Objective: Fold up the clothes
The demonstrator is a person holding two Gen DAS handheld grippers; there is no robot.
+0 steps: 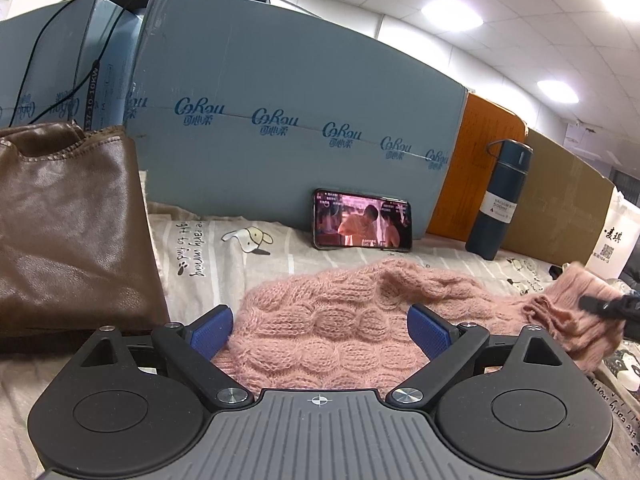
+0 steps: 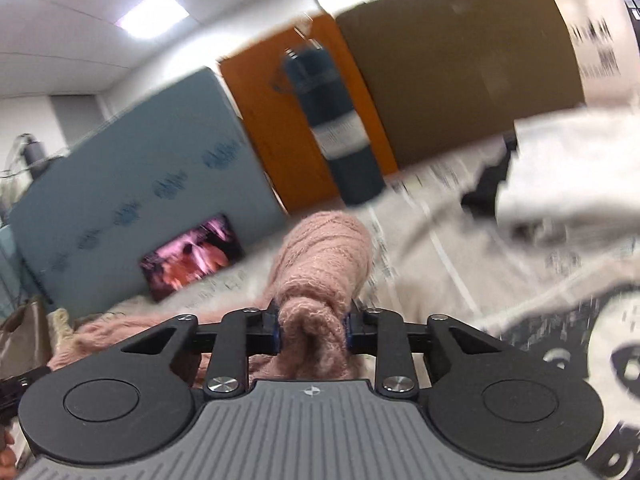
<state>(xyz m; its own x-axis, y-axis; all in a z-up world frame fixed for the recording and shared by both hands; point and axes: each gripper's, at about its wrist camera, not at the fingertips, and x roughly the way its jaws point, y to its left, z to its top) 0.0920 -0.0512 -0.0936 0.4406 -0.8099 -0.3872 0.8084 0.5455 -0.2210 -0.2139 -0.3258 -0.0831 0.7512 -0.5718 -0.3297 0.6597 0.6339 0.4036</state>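
Sweater — pink cable-knit wool (image 1: 332, 320), spread on printed bedsheet (image 1: 256, 264) | right gripper (image 2: 313, 330) clamped on bunched sleeve end | left gripper (image 1: 320, 330) fingers apart, astride body | soft, light, stretchy — pinch at hem or cuff.

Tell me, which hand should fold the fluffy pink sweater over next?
Probably the right. Its tool is already pinched on a bunch of the pink sweater, while the left tool sits open with nothing gripped.
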